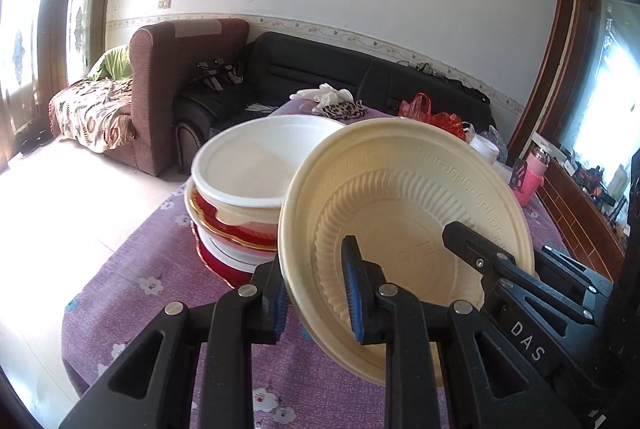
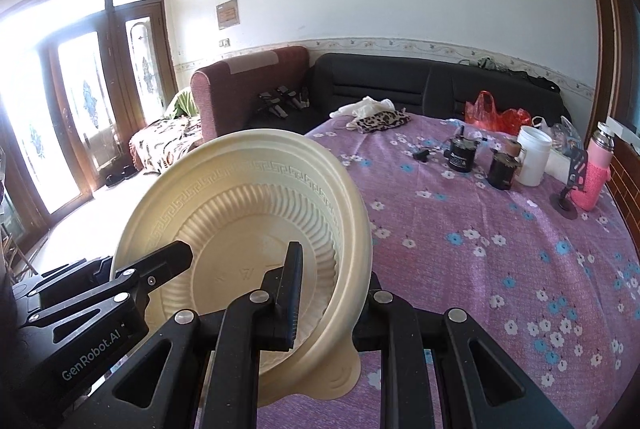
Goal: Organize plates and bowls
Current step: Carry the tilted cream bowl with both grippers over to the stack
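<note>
A cream ribbed plastic plate [image 1: 404, 213] is held tilted above the purple floral tablecloth [image 1: 132, 269]. My left gripper [image 1: 316, 293] is shut on its near left rim. My right gripper [image 2: 332, 305] is shut on its right rim, and the plate [image 2: 248, 213] fills the left of the right wrist view. Each gripper's fingers show in the other view, on the opposite rim. Behind the plate in the left wrist view stands a stack [image 1: 236, 225] of red-and-white plates with a white bowl [image 1: 256, 165] on top.
At the table's far side lie white gloves and a leopard-print pouch [image 2: 380, 119], a red plastic bag [image 2: 496, 115], two dark jars [image 2: 460, 153], a white cup [image 2: 530, 157] and a pink bottle [image 2: 592, 173]. A dark sofa [image 2: 400, 85] stands behind the table.
</note>
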{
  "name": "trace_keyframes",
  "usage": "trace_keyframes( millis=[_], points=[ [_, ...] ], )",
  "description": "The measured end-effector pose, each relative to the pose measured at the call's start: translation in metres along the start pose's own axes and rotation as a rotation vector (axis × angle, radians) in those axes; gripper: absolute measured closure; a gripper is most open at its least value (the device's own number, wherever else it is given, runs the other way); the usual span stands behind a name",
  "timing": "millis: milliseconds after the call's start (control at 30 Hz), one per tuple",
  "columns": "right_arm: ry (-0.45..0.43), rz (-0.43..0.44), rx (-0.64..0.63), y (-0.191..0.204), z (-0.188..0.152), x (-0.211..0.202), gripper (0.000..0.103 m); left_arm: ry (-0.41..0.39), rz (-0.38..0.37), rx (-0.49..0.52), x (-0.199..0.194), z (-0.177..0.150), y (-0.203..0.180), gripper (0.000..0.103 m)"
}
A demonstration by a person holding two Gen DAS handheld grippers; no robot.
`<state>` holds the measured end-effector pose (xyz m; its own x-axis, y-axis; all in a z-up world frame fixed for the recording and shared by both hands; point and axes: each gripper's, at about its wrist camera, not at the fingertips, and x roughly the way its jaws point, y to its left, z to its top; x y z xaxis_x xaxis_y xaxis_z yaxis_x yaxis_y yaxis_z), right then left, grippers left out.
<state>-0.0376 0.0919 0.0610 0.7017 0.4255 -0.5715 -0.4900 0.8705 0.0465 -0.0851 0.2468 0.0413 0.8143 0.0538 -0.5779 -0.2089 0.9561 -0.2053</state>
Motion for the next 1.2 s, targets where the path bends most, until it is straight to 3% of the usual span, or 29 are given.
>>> trace_keyframes(
  millis=[867,1200],
  points=[
    [-0.006,0.093,-0.074,0.051,0.028,0.015,0.083,-0.057,0.043,-0.107,-0.019,0.02,0.056,0.081],
    [0.003,0.123,-0.073,0.059,0.052,0.032,0.083,-0.084,0.08,-0.071,-0.014,0.049,0.059,0.081]
  ],
)
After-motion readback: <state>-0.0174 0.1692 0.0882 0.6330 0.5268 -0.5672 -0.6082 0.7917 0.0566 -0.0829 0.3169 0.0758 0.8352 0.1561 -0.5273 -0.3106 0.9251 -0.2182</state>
